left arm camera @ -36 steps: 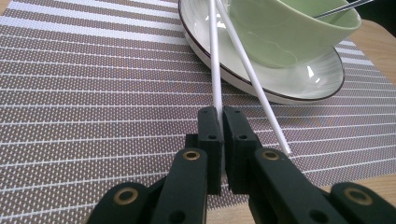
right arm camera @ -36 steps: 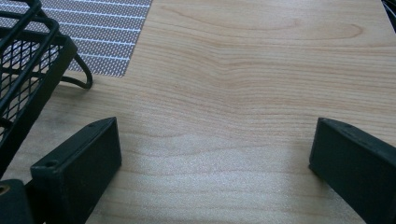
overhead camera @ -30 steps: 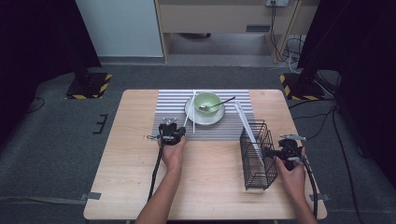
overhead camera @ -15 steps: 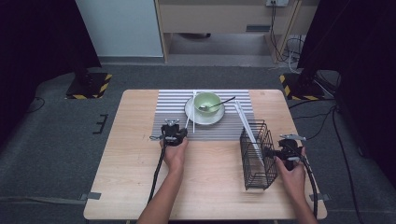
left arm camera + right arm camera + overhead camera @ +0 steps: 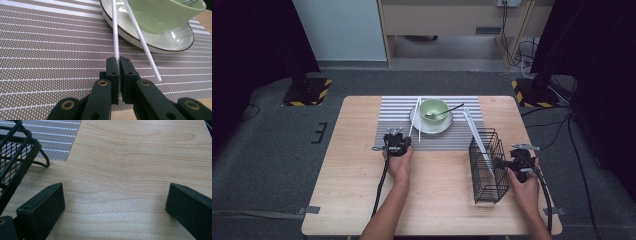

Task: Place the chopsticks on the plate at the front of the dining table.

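My left gripper is shut on the near end of a white chopstick, low over the striped placemat. A second white chopstick lies just to its right, and both lean on the rim of a white plate that holds a green bowl. From above, the left gripper sits at the mat's front edge, below and left of the bowl. My right gripper is open over bare wood, beside a black wire basket.
A spoon rests in the bowl. In the basket at the table's right, a white chopstick leans up and back. The right gripper is just right of the basket. Bare wood lies at the front left.
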Demonstrator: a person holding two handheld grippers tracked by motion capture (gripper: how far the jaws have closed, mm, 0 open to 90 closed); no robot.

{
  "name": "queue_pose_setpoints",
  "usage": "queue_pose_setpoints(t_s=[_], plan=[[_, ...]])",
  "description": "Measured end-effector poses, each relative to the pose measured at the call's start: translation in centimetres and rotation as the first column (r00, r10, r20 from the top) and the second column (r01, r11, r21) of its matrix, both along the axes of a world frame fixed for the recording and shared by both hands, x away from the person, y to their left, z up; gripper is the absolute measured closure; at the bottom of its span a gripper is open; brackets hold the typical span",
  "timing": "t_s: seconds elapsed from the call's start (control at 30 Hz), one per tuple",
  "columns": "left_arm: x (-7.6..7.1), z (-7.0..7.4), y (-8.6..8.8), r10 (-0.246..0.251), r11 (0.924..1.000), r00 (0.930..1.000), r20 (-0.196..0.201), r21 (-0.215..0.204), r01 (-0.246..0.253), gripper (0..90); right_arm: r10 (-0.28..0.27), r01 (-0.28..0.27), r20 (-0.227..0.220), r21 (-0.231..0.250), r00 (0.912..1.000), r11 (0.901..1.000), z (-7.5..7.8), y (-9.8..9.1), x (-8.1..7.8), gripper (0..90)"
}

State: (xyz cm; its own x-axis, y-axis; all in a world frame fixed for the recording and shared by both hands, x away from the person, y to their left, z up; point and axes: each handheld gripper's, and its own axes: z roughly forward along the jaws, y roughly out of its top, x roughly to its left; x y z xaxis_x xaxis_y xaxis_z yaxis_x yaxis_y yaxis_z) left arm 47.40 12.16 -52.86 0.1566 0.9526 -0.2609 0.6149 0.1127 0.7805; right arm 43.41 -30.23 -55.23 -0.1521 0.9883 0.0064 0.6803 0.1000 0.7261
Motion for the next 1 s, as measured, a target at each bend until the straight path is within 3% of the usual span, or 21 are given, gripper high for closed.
queue_pose_setpoints(t_s=[0.3,1.0], plan=[[0.01,0.12,-0.68,-0.03,0.9995,0.9995,0.0,0.014,0.03,84.3,-0.001,0.001,0.0,0.0,1.0,1.0,0.0,0.01,0.01,2.2],[0.83,0.07,-0.84,-0.054,0.9985,0.9985,-0.009,-0.011,0.054,83.5,-0.001,0.001,-0.001,0.001,1.0,1.0,0.0,0.03,0.04,2.0]])
